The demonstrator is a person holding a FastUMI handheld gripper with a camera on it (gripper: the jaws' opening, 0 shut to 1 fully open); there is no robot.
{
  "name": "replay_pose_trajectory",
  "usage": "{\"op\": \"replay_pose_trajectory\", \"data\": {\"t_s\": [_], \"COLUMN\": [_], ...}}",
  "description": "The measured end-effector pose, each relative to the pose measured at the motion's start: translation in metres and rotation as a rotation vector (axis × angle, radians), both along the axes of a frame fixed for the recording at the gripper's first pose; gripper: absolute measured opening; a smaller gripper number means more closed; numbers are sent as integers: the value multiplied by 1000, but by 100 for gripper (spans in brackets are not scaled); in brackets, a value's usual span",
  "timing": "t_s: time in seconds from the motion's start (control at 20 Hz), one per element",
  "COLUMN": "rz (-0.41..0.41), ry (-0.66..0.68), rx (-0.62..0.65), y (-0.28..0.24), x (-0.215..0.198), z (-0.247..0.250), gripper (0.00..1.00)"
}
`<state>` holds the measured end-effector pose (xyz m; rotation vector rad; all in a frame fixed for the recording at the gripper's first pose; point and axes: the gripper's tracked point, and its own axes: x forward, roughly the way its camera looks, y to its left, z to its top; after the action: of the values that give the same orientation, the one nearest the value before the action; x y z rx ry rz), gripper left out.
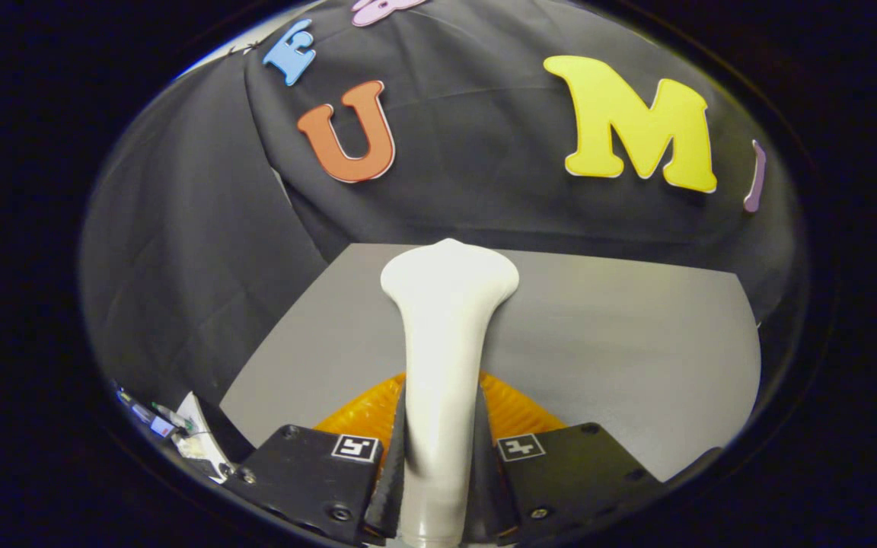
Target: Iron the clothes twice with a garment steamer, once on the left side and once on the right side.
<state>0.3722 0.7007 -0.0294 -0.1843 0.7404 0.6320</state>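
Gripper fingers are clamped on the handle of the white garment steamer, one finger on each side, so the steamer stands between them with its flared head pointing away over the grey table. An orange garment lies just beneath the steamer's handle, mostly hidden by the fingers. My worry: the handle looks smooth and tapered, so it could twist or slide in the grip during a stroke, and a head held too high would miss the cloth altogether. Beyond the steamer's head the table ends at the black cloth wall. Beside the steamer's base, off the table's near corner, sits some small clutter that I cannot identify.
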Motion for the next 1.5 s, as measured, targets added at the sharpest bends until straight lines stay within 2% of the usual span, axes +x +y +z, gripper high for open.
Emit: {"op": "replay_pose_trajectory", "data": {"t_s": [0.35, 0.8, 1.25, 1.5], "rz": [-50, -5, -116, -229], "ry": [48, -3, -60, -140], "rx": [93, 222, 283, 324], "y": [-10, -67, -170, -244], "x": [-5, -51, -80, -96], "z": [25, 81, 104, 128], "gripper": [38, 37, 37, 37]}}
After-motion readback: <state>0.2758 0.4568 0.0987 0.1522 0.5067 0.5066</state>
